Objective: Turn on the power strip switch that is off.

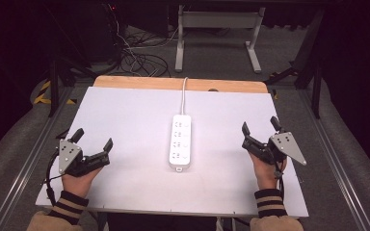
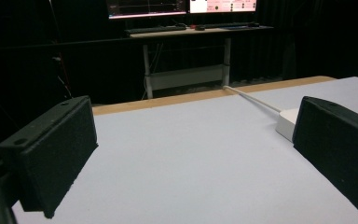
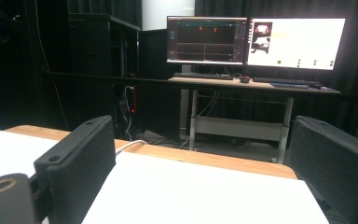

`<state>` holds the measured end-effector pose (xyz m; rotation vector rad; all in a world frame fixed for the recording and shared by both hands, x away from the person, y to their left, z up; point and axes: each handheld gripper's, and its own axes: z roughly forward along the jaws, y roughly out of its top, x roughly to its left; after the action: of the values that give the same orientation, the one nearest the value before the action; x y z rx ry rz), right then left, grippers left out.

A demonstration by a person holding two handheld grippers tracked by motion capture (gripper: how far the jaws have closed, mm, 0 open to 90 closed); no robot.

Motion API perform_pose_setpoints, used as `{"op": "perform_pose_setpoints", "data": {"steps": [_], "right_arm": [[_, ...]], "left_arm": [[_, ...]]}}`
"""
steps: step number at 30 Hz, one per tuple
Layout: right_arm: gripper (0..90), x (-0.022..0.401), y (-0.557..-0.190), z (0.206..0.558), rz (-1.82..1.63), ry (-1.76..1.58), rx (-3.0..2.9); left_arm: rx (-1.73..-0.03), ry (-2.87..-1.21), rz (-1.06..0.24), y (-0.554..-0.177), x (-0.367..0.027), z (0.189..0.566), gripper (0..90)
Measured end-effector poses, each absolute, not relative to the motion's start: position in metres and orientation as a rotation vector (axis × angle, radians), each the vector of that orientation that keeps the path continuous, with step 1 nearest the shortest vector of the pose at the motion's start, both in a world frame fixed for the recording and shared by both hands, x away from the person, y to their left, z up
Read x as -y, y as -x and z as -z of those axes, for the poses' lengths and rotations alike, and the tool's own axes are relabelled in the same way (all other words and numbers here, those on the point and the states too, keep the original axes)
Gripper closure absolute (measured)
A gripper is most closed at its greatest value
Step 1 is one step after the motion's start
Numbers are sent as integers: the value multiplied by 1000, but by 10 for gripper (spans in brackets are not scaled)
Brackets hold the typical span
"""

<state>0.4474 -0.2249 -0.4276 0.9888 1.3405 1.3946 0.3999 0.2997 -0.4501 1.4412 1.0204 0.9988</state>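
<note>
Dim room, dark curtains, grey floor.
My white work table (image 1: pixel 125 110) has a wooden far edge. Beyond it stands a white-legged desk (image 3: pixel 242 126) carrying two lit monitors (image 3: pixel 256 42) and a keyboard (image 3: pixel 203 75). Cables (image 1: pixel 139 60) tangle on the grey floor (image 1: pixel 221 57); black drapes surround everything.

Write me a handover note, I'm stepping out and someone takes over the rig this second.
Left claw: open, holding nothing, resting at the table's left near corner.
Right claw: open, holding nothing, at the right side.
Power strip: flat at mid-table between the claws, its cord running off the far edge. Neither claw touches it.
Done: nothing that shows.
Left: presumably reach for the strip; either claw looks about equally near.
</note>
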Motion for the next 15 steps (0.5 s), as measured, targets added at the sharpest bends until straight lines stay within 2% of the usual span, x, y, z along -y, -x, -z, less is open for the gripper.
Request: {"op": "perform_pose_setpoints", "data": {"steps": [15], "right_arm": [[80,225,-447,428,-1388,-993,-1344]], "left_arm": [[-1023,-1438,-997,-401,-300,450,4]]}}
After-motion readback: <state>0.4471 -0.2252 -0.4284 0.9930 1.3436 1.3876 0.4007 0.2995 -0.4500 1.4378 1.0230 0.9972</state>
